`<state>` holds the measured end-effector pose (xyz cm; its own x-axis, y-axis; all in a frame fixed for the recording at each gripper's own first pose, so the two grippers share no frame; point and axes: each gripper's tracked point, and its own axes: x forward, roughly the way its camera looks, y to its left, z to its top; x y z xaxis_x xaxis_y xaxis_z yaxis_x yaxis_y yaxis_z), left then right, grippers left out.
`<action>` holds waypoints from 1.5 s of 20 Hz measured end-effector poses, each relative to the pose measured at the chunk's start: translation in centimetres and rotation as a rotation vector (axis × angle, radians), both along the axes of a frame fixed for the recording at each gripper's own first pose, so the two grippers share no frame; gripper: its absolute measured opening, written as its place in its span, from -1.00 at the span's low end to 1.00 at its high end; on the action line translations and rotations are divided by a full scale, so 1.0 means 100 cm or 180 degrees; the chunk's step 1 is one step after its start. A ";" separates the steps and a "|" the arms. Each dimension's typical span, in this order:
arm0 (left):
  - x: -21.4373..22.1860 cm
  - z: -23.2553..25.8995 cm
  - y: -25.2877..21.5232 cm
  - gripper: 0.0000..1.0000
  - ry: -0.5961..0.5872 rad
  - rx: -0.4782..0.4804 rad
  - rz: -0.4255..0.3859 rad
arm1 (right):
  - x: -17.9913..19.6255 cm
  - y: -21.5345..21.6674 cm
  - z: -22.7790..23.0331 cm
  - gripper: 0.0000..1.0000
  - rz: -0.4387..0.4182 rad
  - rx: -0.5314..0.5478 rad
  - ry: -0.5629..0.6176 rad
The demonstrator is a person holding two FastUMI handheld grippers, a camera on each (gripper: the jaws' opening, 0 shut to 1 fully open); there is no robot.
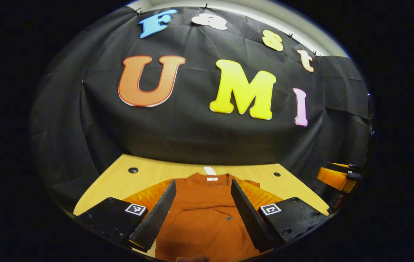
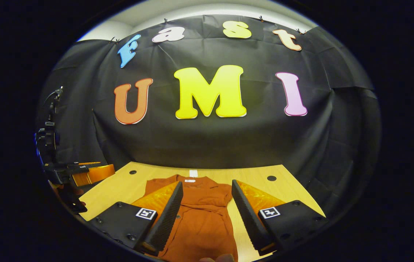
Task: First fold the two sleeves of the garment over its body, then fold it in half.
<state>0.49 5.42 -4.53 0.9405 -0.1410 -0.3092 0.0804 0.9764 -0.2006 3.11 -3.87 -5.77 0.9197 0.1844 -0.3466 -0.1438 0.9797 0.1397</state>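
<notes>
Hidden parts: the near hem of the garment [image 1: 203,218] is cut off at the lower edge in both gripper views; its outer edges are covered by the fingers.
Hard to make out: whether the sleeves are folded in cannot be told with certainty.
Garment: rust-orange, laid flat on the wooden table [image 1: 148,171], collar toward the black wall, a white tag at the neck; creases are seen across the chest.
Left gripper [image 1: 203,211]: fingers spread wide above the garment, nothing held.
Right gripper [image 2: 207,214]: fingers likewise parted over the garment [image 2: 199,218], nothing held.
Other gripper: seen at the left edge of the right gripper view.
</notes>
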 end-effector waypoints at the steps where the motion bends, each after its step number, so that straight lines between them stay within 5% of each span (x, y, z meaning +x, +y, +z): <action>1: -0.009 -0.015 0.005 0.96 0.0115 -0.0011 -0.0049 | -0.007 -0.004 -0.014 0.75 0.0015 -0.0013 0.0123; 8: -0.105 -0.138 0.053 0.98 0.1264 -0.0243 -0.0235 | -0.096 -0.036 -0.144 0.75 0.0377 -0.0337 0.1218; 15: -0.186 -0.223 0.052 0.98 0.2161 -0.0449 -0.0374 | -0.150 -0.086 -0.217 0.75 0.0256 -0.0511 0.1860; 24: -0.192 -0.242 0.041 1.00 0.2460 -0.0448 -0.0243 | -0.180 -0.071 -0.279 0.75 0.0315 -0.0559 0.2375; 27: -0.197 -0.242 0.025 0.84 0.2536 -0.0538 -0.0307 | -0.188 -0.063 -0.283 0.75 0.0360 -0.0504 0.2473; 30: -0.200 -0.247 0.011 0.62 0.2634 -0.0540 -0.0350 | -0.185 -0.060 -0.288 0.17 0.0329 -0.0398 0.2516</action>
<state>-19.46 6.55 -29.21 0.3991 -0.3249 -0.8574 -0.0640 0.9230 -0.3795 -15.40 -9.82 -34.53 0.3743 0.1719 -0.9112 -0.1391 0.9820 0.1281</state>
